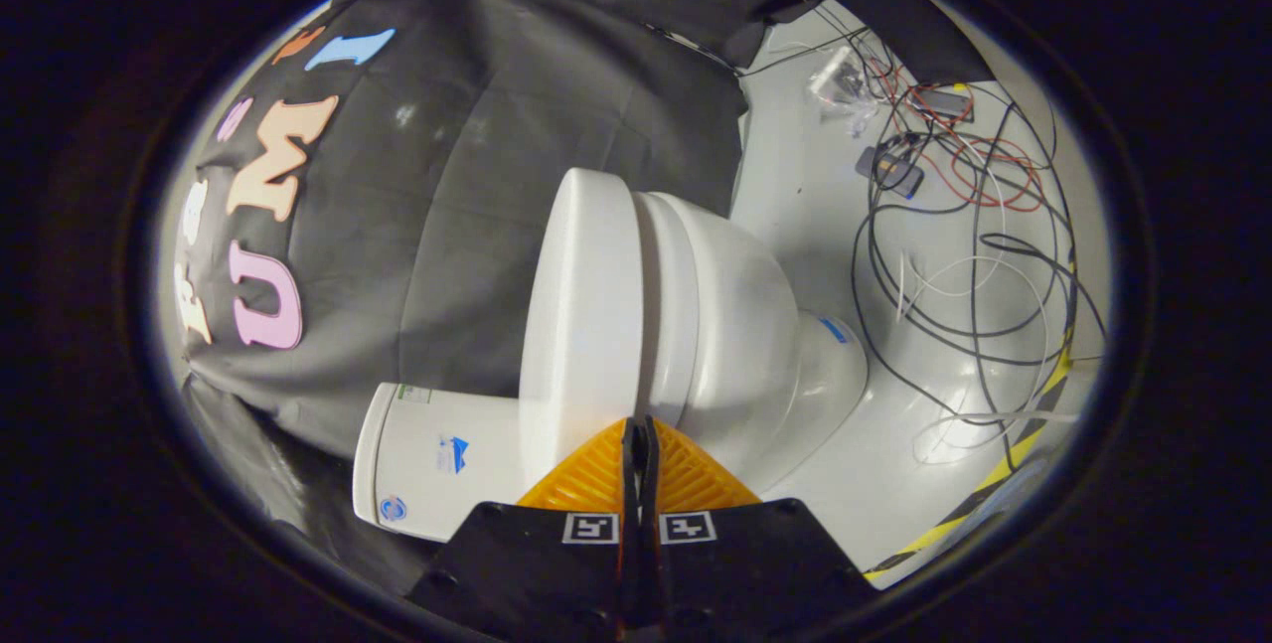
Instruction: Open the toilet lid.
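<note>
While the view is rolled sideways, the gripper [639, 434] has its two orange fingers [596, 474] pressed together with nothing between them; their tips sit just in front of the white toilet [735, 325]; the toilet lid [581, 305] lies closed on the seat, its edge just ahead of the fingertips; the tank [437, 469] lies beside the fingers, against the black cloth wall [477, 186]; beyond the bowl, loose cables [954, 255] sprawl over the pale floor [795, 186].
</note>
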Available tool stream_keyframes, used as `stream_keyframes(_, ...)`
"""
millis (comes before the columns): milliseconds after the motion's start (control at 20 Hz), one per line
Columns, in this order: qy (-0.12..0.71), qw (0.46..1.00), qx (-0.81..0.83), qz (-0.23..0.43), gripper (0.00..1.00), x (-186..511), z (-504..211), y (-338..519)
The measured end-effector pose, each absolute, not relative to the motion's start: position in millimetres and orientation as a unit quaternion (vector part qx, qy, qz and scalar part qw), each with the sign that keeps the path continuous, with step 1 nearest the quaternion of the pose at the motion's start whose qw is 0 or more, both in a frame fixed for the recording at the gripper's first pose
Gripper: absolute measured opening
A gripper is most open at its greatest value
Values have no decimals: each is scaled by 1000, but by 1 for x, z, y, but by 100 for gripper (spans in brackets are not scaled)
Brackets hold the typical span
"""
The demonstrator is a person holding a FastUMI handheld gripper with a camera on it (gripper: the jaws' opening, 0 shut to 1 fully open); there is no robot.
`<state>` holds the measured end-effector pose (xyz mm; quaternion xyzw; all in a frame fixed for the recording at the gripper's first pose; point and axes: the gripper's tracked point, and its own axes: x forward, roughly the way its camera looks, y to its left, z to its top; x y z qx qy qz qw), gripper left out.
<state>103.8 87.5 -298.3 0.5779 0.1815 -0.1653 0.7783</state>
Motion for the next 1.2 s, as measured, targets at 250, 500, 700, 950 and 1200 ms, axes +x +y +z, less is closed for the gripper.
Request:
stream_keyframes(250,173,804,547,-159,1,109,-259,89)
stream_keyframes(500,175,816,525,-167,1,112,-233,94)
stream_keyframes(700,169,835,498,-160,1,117,-206,103)
stream_keyframes(950,152,856,471,-151,1,126,-169,119)
stream_keyframes(1200,142,868,450,-154,1,133,-146,131)
